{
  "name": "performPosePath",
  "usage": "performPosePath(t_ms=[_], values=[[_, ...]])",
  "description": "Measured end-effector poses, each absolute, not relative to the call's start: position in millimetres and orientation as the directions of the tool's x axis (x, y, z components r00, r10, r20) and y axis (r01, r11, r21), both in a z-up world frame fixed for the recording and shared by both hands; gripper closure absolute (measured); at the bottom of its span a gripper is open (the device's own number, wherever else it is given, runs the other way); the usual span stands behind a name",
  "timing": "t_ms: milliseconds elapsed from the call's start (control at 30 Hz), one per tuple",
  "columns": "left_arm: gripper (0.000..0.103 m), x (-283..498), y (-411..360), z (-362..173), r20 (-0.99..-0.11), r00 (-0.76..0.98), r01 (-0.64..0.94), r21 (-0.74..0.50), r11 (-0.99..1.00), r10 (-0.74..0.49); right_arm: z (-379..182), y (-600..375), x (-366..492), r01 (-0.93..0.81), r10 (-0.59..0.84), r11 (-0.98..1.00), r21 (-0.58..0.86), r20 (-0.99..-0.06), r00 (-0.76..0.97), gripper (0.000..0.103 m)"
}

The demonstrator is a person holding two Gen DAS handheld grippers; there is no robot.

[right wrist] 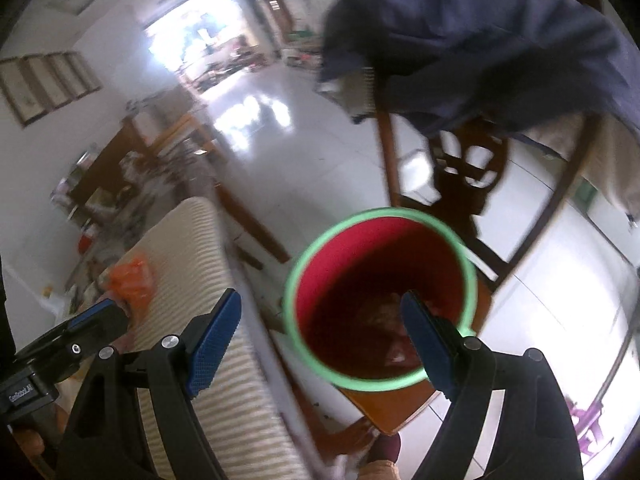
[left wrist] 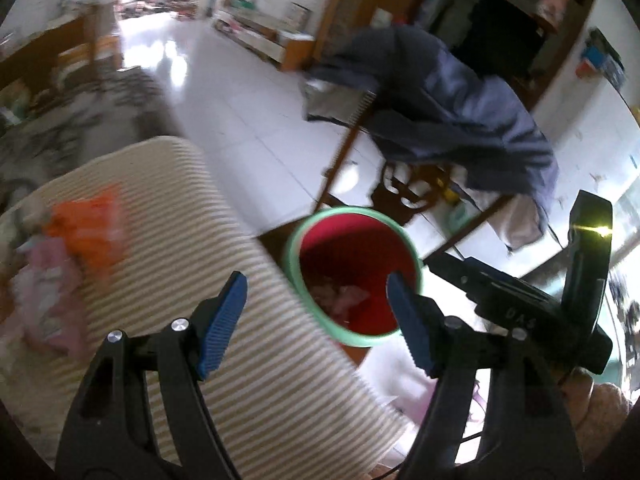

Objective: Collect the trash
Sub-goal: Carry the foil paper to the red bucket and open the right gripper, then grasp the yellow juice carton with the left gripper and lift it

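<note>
While both views share the red bin (right wrist: pixel 382 300) with its green rim on the floor beside the striped table (left wrist: pixel 256 340), only the left view shows pink wrappers (left wrist: pixel 48 296) by the orange bag (left wrist: pixel 90 228); left gripper (left wrist: pixel 316 320) and right gripper (right wrist: pixel 322 340): fingers apart, holding nothing; trash lies in the bin's bottom

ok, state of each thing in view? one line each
left claw: open, empty
right claw: open, empty, above the bin
bin: upright, uncovered, some trash at the bottom
orange wrapper: crumpled, lying on the striped mat
pink wrapper: lying on the mat, beside the orange one
striped mat: flat, next to the bin
blue cloth: draped over a chair
</note>
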State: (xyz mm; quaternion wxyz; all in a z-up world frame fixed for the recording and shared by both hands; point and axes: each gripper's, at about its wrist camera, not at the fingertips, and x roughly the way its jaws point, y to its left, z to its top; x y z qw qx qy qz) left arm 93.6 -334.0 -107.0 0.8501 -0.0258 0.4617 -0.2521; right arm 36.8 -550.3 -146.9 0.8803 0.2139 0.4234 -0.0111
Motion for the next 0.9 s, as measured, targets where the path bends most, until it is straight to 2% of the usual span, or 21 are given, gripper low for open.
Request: performPosePath(t_ms=[433, 733, 833, 900], values=[[0.033, 48, -154, -99, -0.761, 0.581, 0.12, -0.269, 0.956, -0.287, -133, -396, 52, -0.049, 0.28, 0.948, 0.313, -0.755, 0.593, 0.024], [0.033, 11, -3, -118, -0.801, 0.585, -0.12, -0.245, 0.962, -0.131, -148, -254, 37, -0.275, 0.388, 0.917, 0.289, -0.803, 0.453, 0.024], [0.032, 21, 25, -120, -0.808, 0.576, -0.11, -0.223, 0.969, -0.121, -156, -206, 25, -0.377, 0.414, 0.886, 0.271, -0.827, 0.379, 0.024], [0.024, 37, 36, -118, -0.824, 0.556, -0.023, -0.148, 0.989, -0.111, -161, -183, 18, -0.425, 0.438, 0.861, 0.28, -0.832, 0.34, 0.024]])
